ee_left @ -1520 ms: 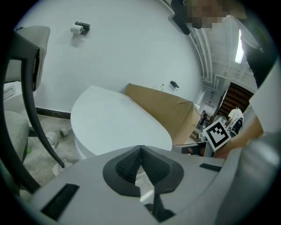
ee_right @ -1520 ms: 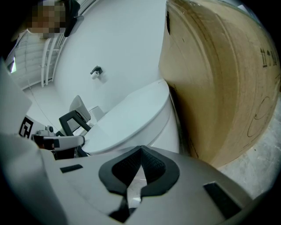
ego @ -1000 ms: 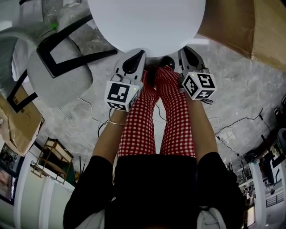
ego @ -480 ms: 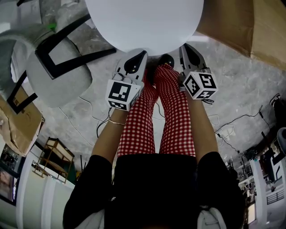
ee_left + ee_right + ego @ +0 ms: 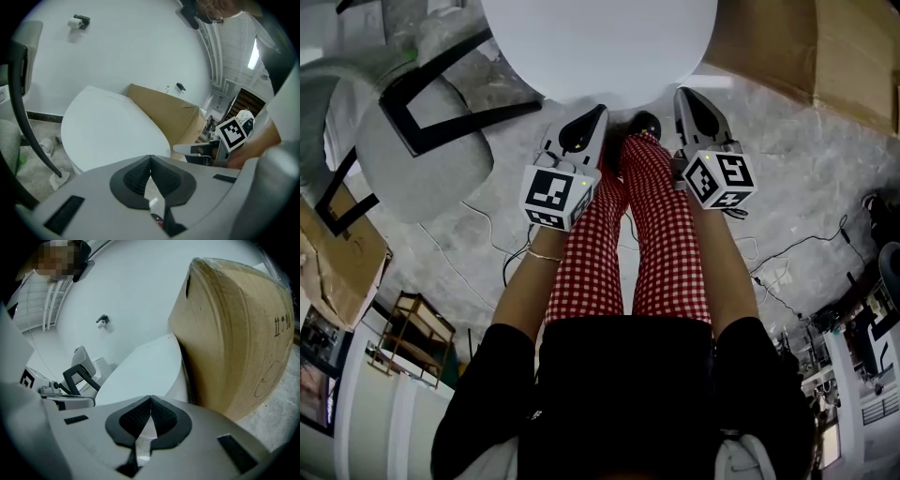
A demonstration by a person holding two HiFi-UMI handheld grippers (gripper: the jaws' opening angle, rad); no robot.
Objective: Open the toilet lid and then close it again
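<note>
The white toilet lid lies down flat, a broad oval at the top of the head view. My left gripper is shut with nothing in it, its tip just off the lid's front rim. My right gripper is also shut and holds nothing, beside the rim's right front. In the left gripper view the lid fills the middle ahead of the left gripper, and the right gripper shows to the right. The right gripper view shows the lid beyond the right gripper.
A grey chair with a black frame stands left of the toilet. A large cardboard box leans close on its right. Cables trail over the concrete floor. The person's legs in red checked trousers stand between the grippers. A paper holder hangs on the wall.
The lid's front rim sits slightly higher in the head view, so both gripper tips now stand just off it instead of overlapping it. Both stay shut.
</note>
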